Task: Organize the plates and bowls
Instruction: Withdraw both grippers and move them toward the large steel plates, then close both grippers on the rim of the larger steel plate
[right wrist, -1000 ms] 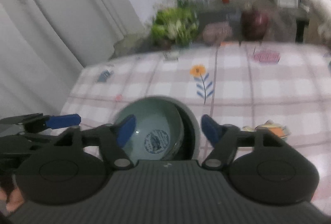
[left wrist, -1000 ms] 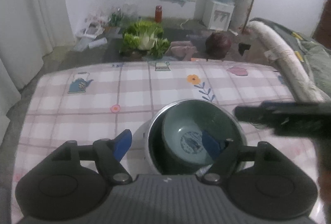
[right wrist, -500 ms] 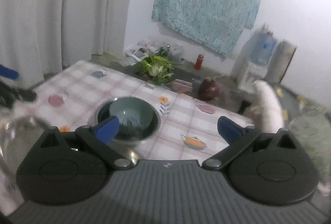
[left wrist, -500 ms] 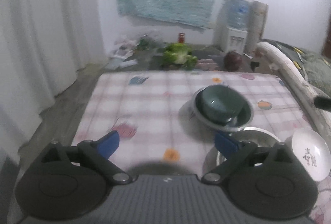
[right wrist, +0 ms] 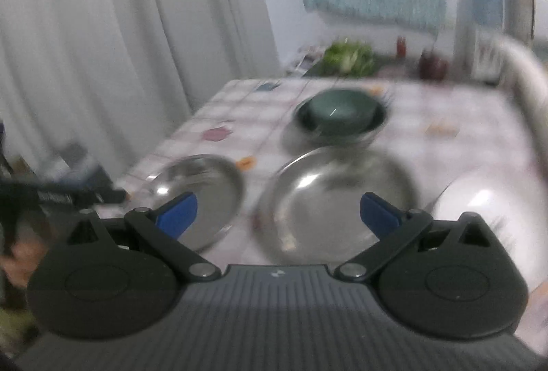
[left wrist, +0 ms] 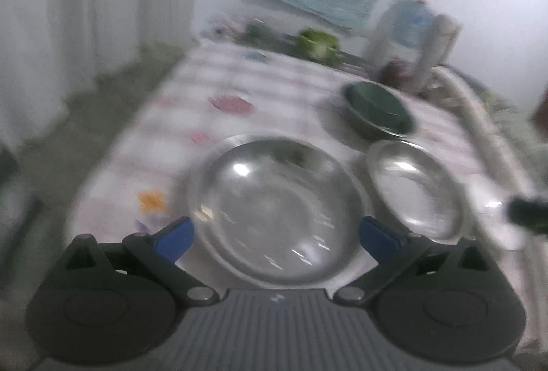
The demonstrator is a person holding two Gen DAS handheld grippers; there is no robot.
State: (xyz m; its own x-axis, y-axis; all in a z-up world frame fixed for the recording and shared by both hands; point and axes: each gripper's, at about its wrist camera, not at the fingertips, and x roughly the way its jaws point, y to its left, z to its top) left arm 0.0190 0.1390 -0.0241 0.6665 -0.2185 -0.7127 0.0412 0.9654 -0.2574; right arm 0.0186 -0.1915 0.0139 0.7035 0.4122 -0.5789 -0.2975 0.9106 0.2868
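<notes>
Both views are blurred by motion. In the left wrist view my left gripper (left wrist: pixel 275 235) is open and empty, just above the near rim of a large steel bowl (left wrist: pixel 274 210). A second steel bowl (left wrist: pixel 416 189) lies to its right, a white dish (left wrist: pixel 493 213) beyond that, and a green bowl nested in a steel bowl (left wrist: pixel 378 109) farther back. In the right wrist view my right gripper (right wrist: pixel 277 215) is open and empty over a steel bowl (right wrist: pixel 328 199), with another steel bowl (right wrist: pixel 202 196) at left, a white dish (right wrist: pixel 486 210) at right and the green bowl (right wrist: pixel 339 114) behind.
The checked tablecloth (left wrist: pixel 239 79) covers the table. White curtains (right wrist: pixel 120 28) hang at left. Green vegetables (right wrist: pixel 349 57), a dark jar (right wrist: pixel 433 64) and a water dispenser (left wrist: pixel 407 25) stand beyond the far edge. The left gripper (right wrist: pixel 51 196) shows at the left of the right wrist view.
Both grippers have pulled back from the green bowl nested in its steel bowl and come toward the near steel bowls. Both jaws have opened wider and hold nothing.
</notes>
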